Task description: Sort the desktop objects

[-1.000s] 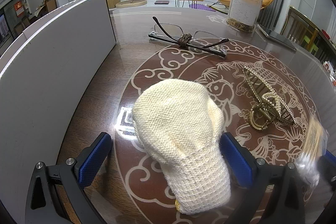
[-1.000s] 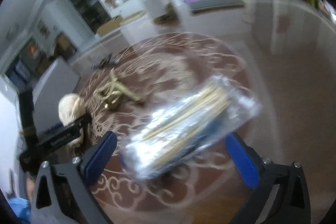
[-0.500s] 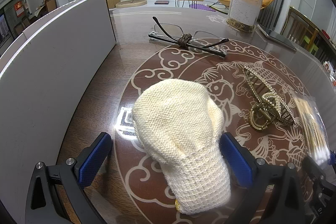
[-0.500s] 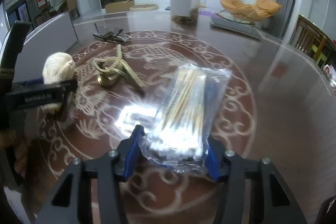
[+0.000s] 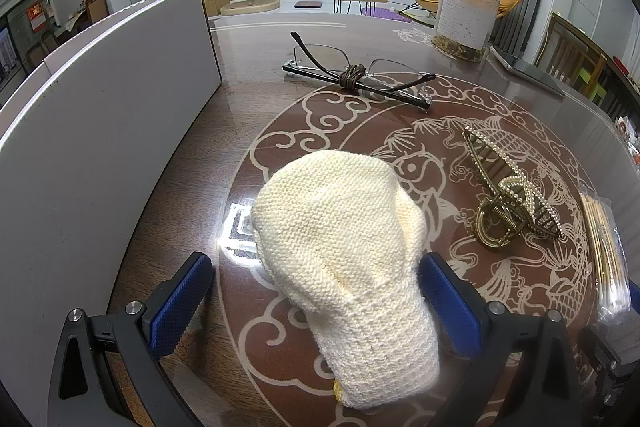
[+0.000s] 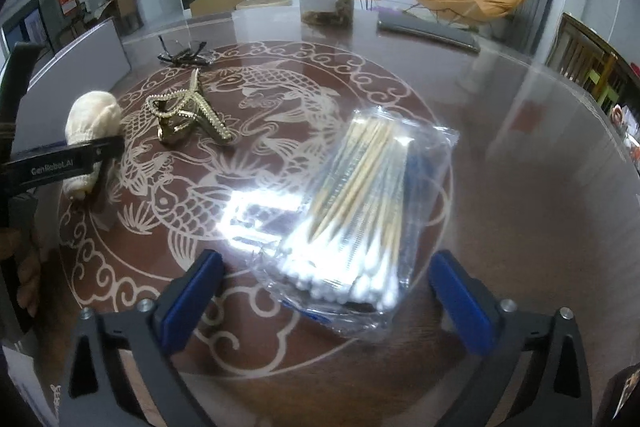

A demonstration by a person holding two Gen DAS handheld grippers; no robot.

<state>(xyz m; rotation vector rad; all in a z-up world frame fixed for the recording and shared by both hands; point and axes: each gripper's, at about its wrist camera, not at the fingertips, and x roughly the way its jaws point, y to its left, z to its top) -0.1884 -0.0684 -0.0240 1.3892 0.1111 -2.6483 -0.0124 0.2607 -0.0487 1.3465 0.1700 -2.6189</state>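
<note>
On the table ahead of the left gripper (image 5: 316, 291), its jaws spread, a knitted sock (image 5: 344, 239) lies unpinched; a hair claw (image 5: 508, 203) sits at two o'clock.

In the right wrist view, the right gripper (image 6: 326, 293) is opening around a cotton swab packet (image 6: 360, 199) lying free. This looks like a release; the next move calls for choosing another item.
</note>
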